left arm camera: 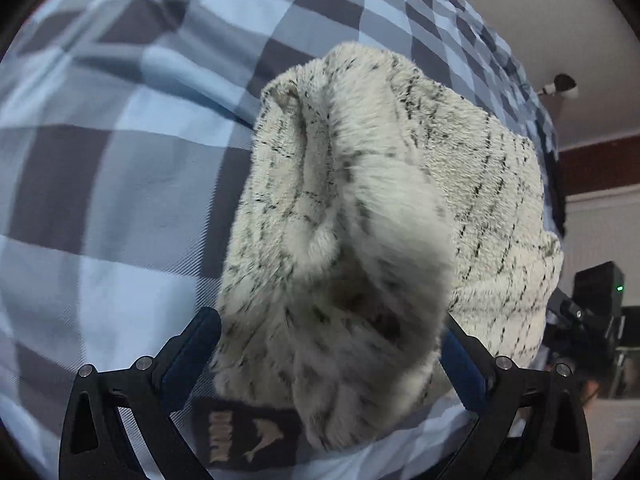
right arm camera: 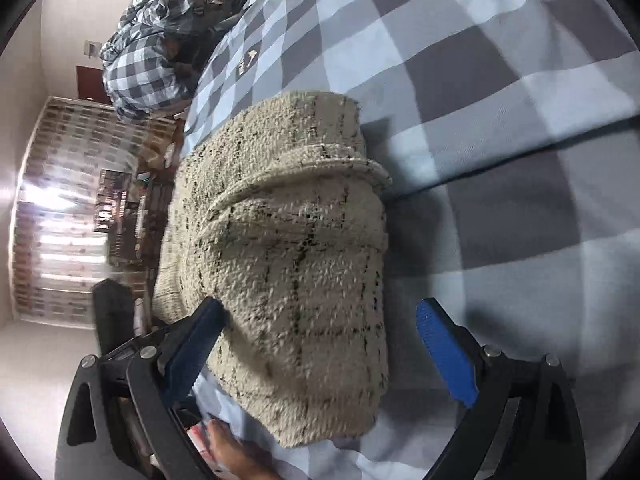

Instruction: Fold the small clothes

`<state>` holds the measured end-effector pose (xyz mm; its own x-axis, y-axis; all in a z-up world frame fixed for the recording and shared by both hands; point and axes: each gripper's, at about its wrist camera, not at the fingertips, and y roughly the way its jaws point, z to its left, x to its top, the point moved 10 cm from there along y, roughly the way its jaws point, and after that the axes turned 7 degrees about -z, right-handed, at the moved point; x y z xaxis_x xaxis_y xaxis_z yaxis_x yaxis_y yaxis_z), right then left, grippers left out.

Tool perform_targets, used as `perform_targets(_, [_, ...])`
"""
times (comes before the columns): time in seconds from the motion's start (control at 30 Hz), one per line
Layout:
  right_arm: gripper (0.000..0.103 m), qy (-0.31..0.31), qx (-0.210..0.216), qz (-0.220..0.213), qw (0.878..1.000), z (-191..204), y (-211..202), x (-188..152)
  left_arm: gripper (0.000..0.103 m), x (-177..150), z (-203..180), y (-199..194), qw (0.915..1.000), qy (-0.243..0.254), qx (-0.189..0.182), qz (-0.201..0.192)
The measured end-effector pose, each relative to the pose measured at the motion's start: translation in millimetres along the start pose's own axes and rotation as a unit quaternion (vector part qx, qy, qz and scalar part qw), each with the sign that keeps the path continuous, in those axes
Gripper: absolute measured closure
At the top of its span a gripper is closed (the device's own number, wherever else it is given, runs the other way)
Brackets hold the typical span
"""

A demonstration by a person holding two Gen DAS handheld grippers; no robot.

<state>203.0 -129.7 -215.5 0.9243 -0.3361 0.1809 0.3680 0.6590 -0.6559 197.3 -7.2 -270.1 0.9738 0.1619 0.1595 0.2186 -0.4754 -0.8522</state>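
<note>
Folded fuzzy garment (right arm camera: 288, 248) on checked bedspread (right arm camera: 500, 80), long axis pointing away.

Cream fuzzy garment (left arm camera: 360, 220) (thin dark grid lines), folded bundle, on checked bedding

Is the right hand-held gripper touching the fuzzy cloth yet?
Cannot tell. In the right wrist view the right hand-held gripper stands open around the fuzzy cloth; its right finger is clear, but the left one meets the cloth's blurred edge.
</note>
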Motion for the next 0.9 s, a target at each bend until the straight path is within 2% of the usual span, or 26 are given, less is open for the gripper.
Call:
perform_targets(0.07, [0.001,0.004,0.008,0.007,1.000,0,4,0,0.000,-1,1,11,0.9994,-0.020,-0.024,0.013])
perform_targets(0.13, [0.001,0.022,0.036,0.022,0.999,1,9,-1,0.000,-3,3,16,0.9986,-0.033,-0.039,0.017])
perform_targets(0.3, [0.001,0.059,0.084,0.046,0.994,6,22,-10,0.002,-9,1,22,0.9976,-0.032,-0.060,0.013])
perform_targets(0.33, [0.001,0.063,0.086,0.045,0.993,5,24,-11,0.005,-10,0,22,0.9974,-0.033,-0.063,0.013])
perform_targets(0.4, [0.001,0.073,0.095,0.047,0.992,5,25,-13,0.027,-12,-6,20,0.9962,-0.035,-0.078,0.015])
perform_targets(0.43, [0.001,0.070,0.095,0.046,0.992,6,22,-14,0.030,-13,-10,18,0.9962,-0.032,-0.079,0.014])
perform_targets(0.47, [0.002,0.068,0.094,0.045,0.992,7,20,-14,0.037,-14,-12,16,0.9968,-0.025,-0.074,0.012])
perform_targets(0.5, [0.004,0.064,0.089,0.041,0.993,9,15,-16,0.045,-15,-15,13,0.9977,-0.012,-0.067,0.004])
perform_targets(0.57, [0.014,0.054,0.076,0.030,0.995,13,14,-16,0.051,-14,-22,7,0.9981,0.007,-0.056,-0.022])
perform_targets(0.73, [0.033,0.025,0.052,-0.019,0.998,26,-7,-11,0.061,-18,-48,-10,0.9957,0.045,-0.020,-0.079])
perform_targets(0.83, [0.036,0.012,0.046,-0.061,0.997,32,-37,-3,0.064,-18,-84,-25,0.9906,0.089,-0.030,-0.099])
perform_targets(0.9, [0.036,-0.002,0.036,-0.082,0.996,32,-64,5,0.064,-7,-100,-29,0.9892,0.101,-0.038,-0.100])
